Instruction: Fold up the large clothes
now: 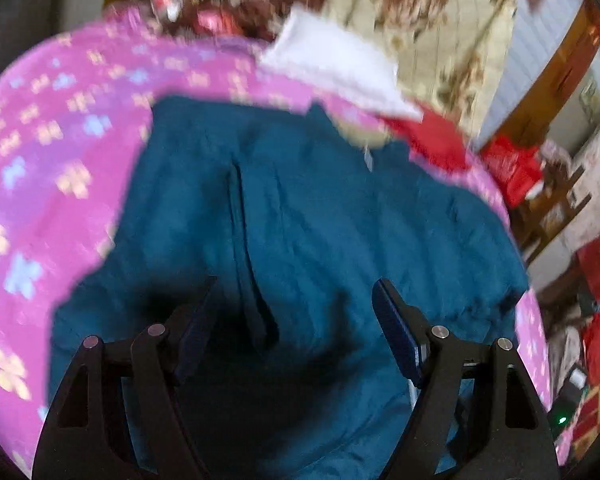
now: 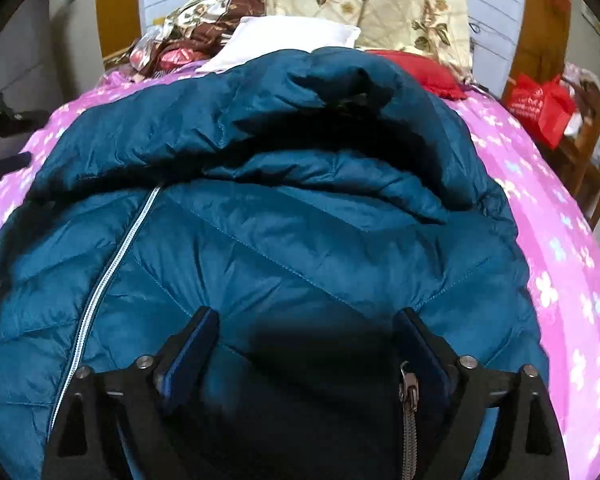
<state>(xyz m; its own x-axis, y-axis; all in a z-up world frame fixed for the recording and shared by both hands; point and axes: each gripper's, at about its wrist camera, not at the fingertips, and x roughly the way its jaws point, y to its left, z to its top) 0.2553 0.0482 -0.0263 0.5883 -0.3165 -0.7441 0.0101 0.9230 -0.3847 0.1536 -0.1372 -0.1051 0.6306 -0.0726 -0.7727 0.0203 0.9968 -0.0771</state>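
Observation:
A large teal quilted puffer jacket (image 2: 284,248) lies spread on a pink flowered bedsheet (image 2: 556,248). Its hood (image 2: 340,92) is folded toward me and a silver zipper (image 2: 112,268) runs down its left side. My right gripper (image 2: 304,320) is open just above the jacket's lower part, with a dark zipper pull (image 2: 410,386) by its right finger. In the blurred left wrist view the same jacket (image 1: 300,216) fills the middle. My left gripper (image 1: 296,292) is open above it, holding nothing.
At the head of the bed lie a white pillow (image 2: 292,36), a red cushion (image 2: 424,70) and a floral quilt (image 2: 364,0). A red bag (image 2: 540,104) sits on wooden furniture at the right. The pink sheet (image 1: 52,152) extends left of the jacket.

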